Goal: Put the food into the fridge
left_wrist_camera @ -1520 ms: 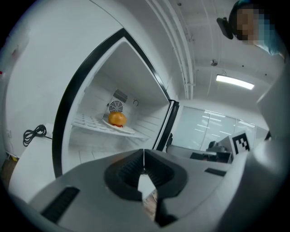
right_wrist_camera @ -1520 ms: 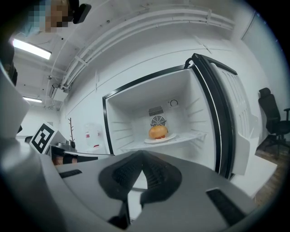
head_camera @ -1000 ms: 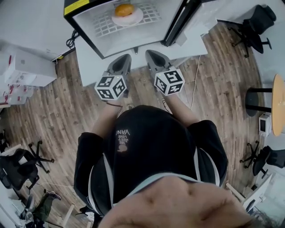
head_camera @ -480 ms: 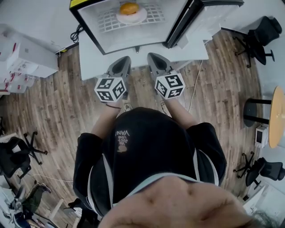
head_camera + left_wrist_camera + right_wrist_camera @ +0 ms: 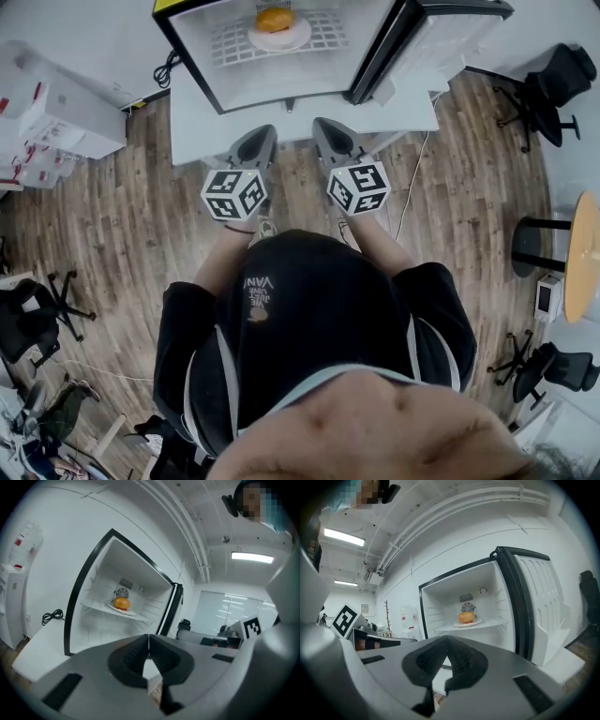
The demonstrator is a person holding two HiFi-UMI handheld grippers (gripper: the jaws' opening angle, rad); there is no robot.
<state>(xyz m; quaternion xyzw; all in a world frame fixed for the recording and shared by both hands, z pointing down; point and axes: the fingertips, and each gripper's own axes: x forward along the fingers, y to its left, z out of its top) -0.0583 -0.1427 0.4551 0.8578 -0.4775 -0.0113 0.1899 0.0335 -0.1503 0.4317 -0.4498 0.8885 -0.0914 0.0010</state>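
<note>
An orange burger bun [image 5: 273, 18] lies on a white plate [image 5: 279, 38] on the wire shelf inside the open white fridge [image 5: 281, 80]. The same burger bun [image 5: 122, 603] shows in the left gripper view, and the bun [image 5: 466, 617] again in the right gripper view. My left gripper [image 5: 259, 148] and right gripper [image 5: 328, 141] hang side by side in front of the fridge, well back from the shelf. Both are shut with nothing between their jaws. The fridge door [image 5: 398, 42] stands swung out to the right.
A black power cord [image 5: 169, 67] trails by the fridge's left side. White boxes [image 5: 56, 117] stand at the left on the wooden floor. Black office chairs [image 5: 544, 80] sit at the right, with a round table [image 5: 583, 242]. The person's dark hoodie fills the lower middle.
Both grippers have held their pose, shut. The head view has shifted slightly, so the fridge and floor sit a little differently in frame.
</note>
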